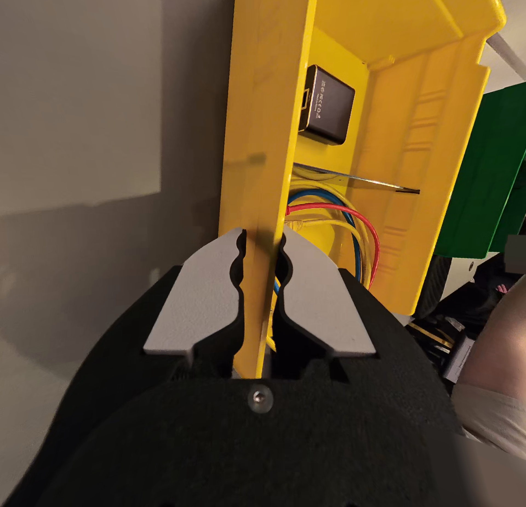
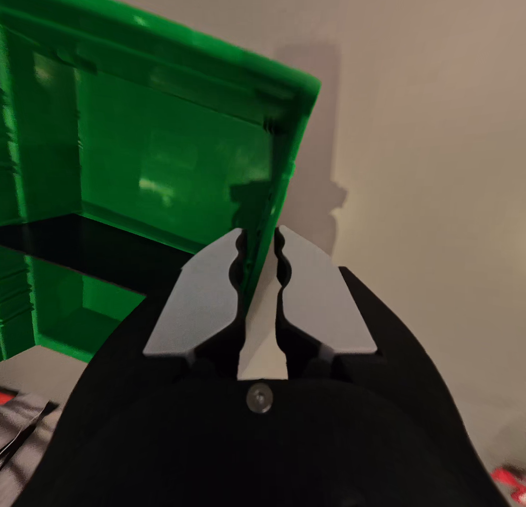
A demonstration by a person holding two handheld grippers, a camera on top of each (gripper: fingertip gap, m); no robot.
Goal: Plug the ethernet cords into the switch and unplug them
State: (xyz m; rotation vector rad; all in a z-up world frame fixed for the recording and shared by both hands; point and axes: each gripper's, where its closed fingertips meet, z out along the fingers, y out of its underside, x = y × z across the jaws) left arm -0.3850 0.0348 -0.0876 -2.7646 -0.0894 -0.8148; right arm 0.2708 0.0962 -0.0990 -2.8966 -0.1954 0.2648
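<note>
My left gripper [image 1: 263, 234] is shut on the side wall of a yellow bin [image 1: 256, 123]. Inside the bin a dark grey switch [image 1: 327, 106] lies in the far compartment, behind a thin divider [image 1: 355, 180]. Red [image 1: 355, 214], blue [image 1: 327, 194] and yellow [image 1: 336, 222] ethernet cords lie coiled in the near compartment, none of them plugged in. My right gripper [image 2: 260, 232] is shut on the side wall of a green bin [image 2: 170, 151], which holds only a black divider [image 2: 85, 245]. The green bin also shows at the right of the left wrist view [image 1: 484, 180].
A pale wall [image 1: 85, 94] lies behind both bins. A person's arm and light sleeve [image 1: 498, 379] show at the right edge of the left wrist view, beside dark clutter. Grey fabric with a black strap [image 2: 22, 436] sits at the lower left of the right wrist view. One gripper's finger ends stand about 65 cm off the other's.
</note>
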